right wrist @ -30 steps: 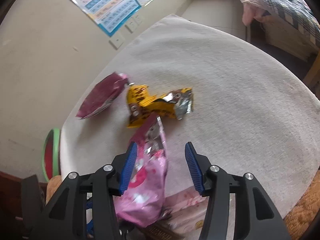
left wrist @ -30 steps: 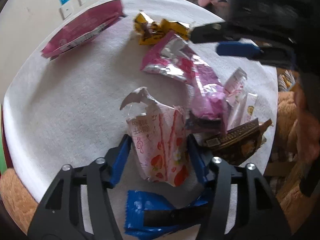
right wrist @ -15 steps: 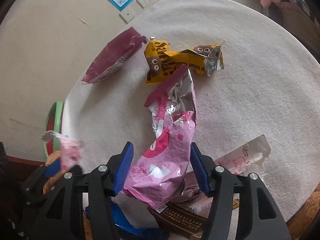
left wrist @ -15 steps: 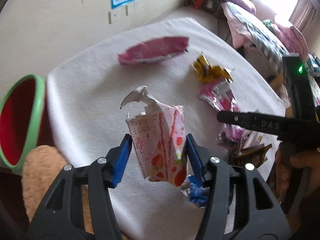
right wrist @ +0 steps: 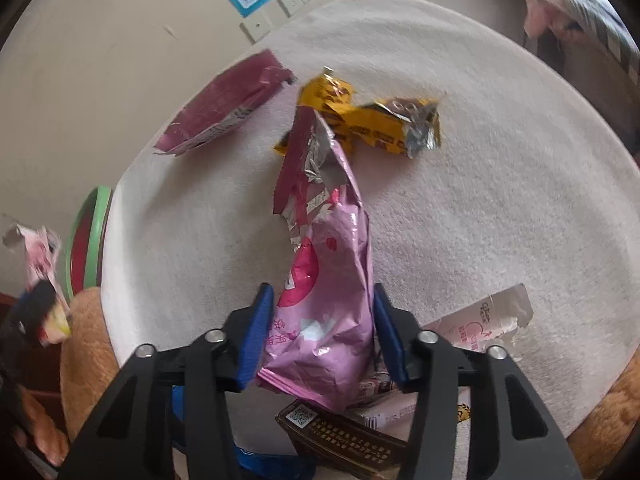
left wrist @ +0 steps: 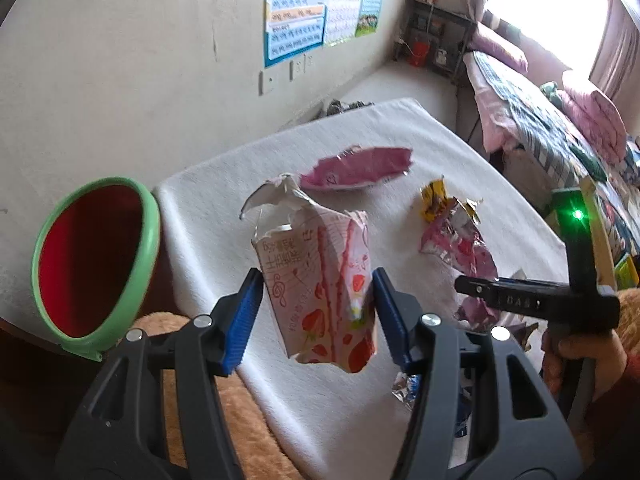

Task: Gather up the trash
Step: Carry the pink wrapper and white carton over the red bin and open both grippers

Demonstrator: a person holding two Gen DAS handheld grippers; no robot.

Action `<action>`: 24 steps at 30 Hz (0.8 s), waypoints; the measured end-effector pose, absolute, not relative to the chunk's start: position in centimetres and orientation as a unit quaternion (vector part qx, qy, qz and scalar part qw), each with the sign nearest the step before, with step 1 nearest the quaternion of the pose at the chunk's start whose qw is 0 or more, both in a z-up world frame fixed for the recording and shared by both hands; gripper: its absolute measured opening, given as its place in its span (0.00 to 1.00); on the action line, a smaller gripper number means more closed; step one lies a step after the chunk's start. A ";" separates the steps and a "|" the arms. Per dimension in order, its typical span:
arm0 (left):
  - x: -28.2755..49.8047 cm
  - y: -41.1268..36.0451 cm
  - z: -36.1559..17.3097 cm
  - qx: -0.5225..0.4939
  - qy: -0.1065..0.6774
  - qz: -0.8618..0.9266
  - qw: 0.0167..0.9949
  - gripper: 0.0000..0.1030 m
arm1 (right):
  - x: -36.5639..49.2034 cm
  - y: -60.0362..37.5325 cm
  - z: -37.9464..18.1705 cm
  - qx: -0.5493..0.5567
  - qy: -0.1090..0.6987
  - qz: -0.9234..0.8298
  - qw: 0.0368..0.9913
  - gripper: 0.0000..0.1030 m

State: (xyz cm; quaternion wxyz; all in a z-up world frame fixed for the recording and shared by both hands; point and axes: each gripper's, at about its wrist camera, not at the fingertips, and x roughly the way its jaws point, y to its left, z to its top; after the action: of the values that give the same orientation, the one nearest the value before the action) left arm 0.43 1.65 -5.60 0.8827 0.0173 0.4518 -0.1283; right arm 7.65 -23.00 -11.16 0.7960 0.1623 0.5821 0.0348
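The left gripper (left wrist: 316,312) is clenched on a torn white paper wrapper with red strawberries (left wrist: 320,280), held in the air beside the red bin with a green rim (left wrist: 148,240). It looks light and soft, so a grip at the middle holds it well. The right gripper (right wrist: 320,328) has its jaws closing around a crinkled pink foil bag (right wrist: 328,288) on the white table (right wrist: 500,200); foil may be slippery. The bin stands just past the table edge, with free room.

The left gripper (left wrist: 316,312) points down, its blue pads squeezing a strawberry wrapper (left wrist: 324,284). The right gripper (right wrist: 320,328) points down too, its jaws closing on a pink bag (right wrist: 328,292). A hand (left wrist: 580,364) holds its handle.
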 end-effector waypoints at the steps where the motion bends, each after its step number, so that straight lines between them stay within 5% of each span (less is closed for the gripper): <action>1: 0.4 1.8 -5.4 0.016 0.450 -0.126 0.884 0.52 | 7.6 -22.9 -10.8 0.157 0.577 0.037 0.801 0.38; 24: 1.1 7.8 -2.2 -0.009 0.401 -0.076 0.913 0.52 | 7.4 -15.9 -0.4 0.164 0.462 0.084 0.867 0.36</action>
State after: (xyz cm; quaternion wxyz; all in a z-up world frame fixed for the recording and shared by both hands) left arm 1.08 7.82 -2.16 0.9131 -0.0085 0.4006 -0.0756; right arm 7.41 -15.85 -0.36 0.8675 0.1643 0.4619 0.0842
